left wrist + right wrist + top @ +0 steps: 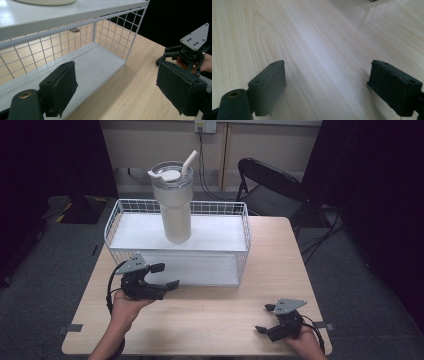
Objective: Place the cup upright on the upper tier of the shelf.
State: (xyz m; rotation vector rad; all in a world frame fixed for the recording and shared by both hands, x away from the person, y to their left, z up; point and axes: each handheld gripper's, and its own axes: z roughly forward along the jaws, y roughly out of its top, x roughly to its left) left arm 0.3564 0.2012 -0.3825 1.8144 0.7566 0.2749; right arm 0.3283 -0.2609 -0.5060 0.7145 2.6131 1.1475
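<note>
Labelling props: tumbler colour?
Cream tumbler with a clear lid; high view shows it best.

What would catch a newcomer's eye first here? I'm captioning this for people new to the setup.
A tall cream tumbler with a clear lid and straw stands on top of a white wire-sided shelf rack at the far side of the light wooden table. Nearer, the left gripper and right gripper are open and hold nothing.

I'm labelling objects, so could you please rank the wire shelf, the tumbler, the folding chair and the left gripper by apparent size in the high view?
1. wire shelf
2. tumbler and folding chair: alike, chair farther off, so unranked
3. left gripper
</note>
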